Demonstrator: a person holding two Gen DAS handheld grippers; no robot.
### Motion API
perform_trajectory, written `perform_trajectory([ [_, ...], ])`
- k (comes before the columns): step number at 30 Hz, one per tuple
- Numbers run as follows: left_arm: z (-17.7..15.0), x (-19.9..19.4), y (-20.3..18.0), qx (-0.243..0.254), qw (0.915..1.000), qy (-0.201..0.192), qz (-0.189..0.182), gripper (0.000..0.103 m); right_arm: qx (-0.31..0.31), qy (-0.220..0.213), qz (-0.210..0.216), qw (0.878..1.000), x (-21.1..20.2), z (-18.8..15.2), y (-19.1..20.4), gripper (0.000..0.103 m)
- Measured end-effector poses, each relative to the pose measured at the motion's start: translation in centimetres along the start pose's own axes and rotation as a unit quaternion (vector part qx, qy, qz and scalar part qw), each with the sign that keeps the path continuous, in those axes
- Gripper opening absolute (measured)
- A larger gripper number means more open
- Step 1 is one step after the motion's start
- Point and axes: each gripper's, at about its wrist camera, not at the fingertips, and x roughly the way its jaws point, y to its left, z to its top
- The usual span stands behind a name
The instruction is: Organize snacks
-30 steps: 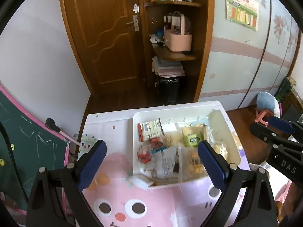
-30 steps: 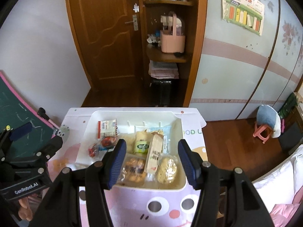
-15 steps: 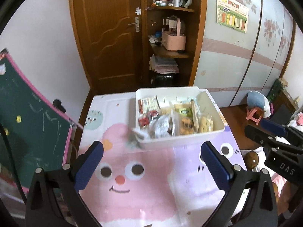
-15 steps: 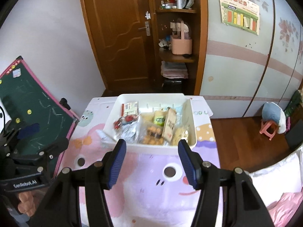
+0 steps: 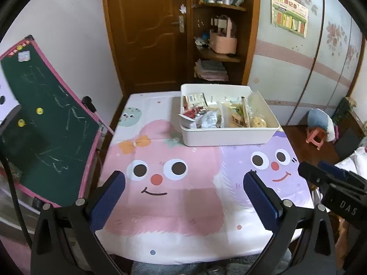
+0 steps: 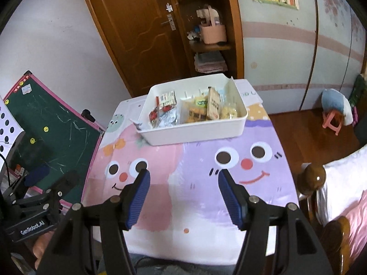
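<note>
A white plastic bin (image 5: 226, 135) stands at the far end of the table; it also shows in the right wrist view (image 6: 195, 130). It holds several snack packets (image 5: 206, 119), with red, silver and yellow wrappers (image 6: 197, 111). My left gripper (image 5: 183, 197) is open and empty, over the near part of the table, well short of the bin. My right gripper (image 6: 183, 194) is open and empty, also near the front edge. The right gripper shows at the right of the left wrist view (image 5: 330, 181), and the left gripper at the lower left of the right wrist view (image 6: 39, 183).
The table carries a pink and purple cartoon-face cloth (image 5: 174, 183). A green chalkboard with pink frame (image 5: 41, 123) leans at the left. A wooden door (image 5: 146, 29) and shelf unit (image 5: 220, 34) stand behind. A bed with wooden posts (image 6: 321, 181) is at the right.
Both grippers have pulled back and up from over the bin to the near edge of the table. The bin now looks small and far. Both stayed open and empty.
</note>
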Motion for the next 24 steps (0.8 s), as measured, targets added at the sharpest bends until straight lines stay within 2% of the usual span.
perform_trajectory([
  [2, -0.4, -0.5, -0.2, -0.002, 0.9999, -0.005, 0.011, 0.102, -0.003, -0.003, -0.011, 1.0, -0.3, -0.7, 0.2, 0.062],
  [5, -0.7, -0.8, -0.4, -0.003, 1.0, -0.004, 0.008, 0.102, -0.012, -0.002, -0.027, 1.0, -0.5, -1.6, 0.5, 0.062],
  [12, -0.8, 0.1, -0.9, -0.005, 0.9996, 0.003, 0.028, 0.102, -0.021, -0.013, -0.036, 0.999, -0.6, -1.8, 0.7, 0.062],
  [19, -1.2, 1.3, -1.1, -0.008, 0.9995, 0.021, 0.023, 0.102, -0.05, -0.035, -0.044, 0.997, -1.0, -1.9, 2.1, 0.062],
  [24, -1.2, 1.5, -1.3, -0.007, 0.9996, 0.019, 0.021, 0.102, -0.052, -0.034, -0.041, 0.997, -0.7, -1.9, 2.0, 0.062],
])
